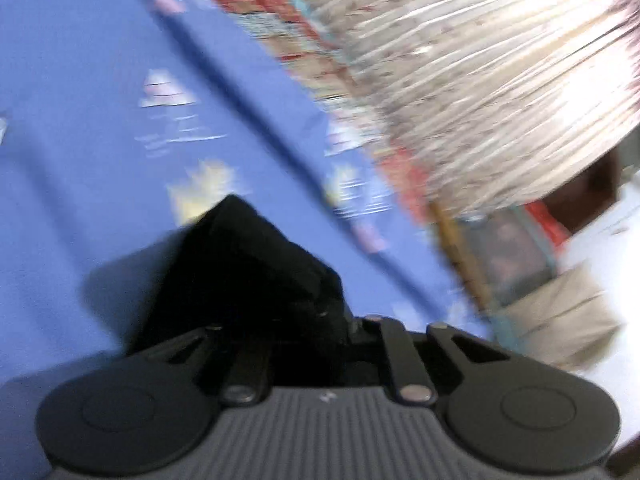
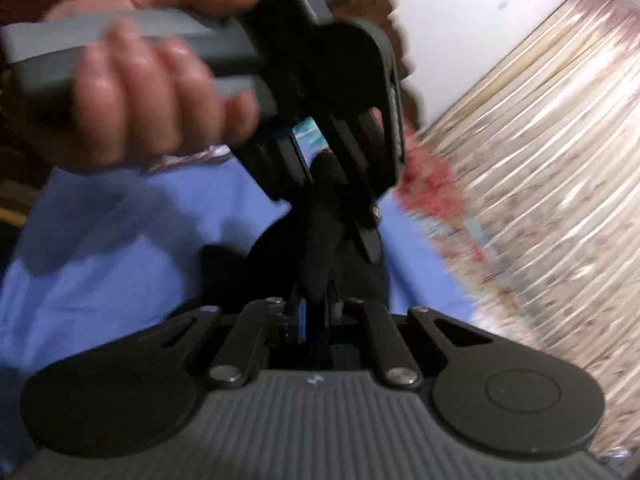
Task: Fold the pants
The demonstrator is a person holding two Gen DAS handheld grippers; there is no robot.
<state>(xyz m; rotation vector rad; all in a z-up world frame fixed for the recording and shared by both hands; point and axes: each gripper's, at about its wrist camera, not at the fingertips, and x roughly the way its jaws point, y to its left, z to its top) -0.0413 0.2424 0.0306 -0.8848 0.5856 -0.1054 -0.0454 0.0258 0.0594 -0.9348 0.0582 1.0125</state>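
Left gripper (image 1: 280,300): jaws drawn together, fingertips hidden under black cloth clamped between them. In the right wrist view the same tool appears ahead, tilted downward, its grey handle wrapped by the person's left hand (image 2: 152,92), fingers curled over it. Right gripper (image 2: 316,300): jaws closed to a narrow slit, black cloth pinched between them. Both views are motion-blurred.

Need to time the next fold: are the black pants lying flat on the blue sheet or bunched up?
Bunched up. The black pants rise in a dark peak off the blue sheet, gathered at the left gripper and right gripper.
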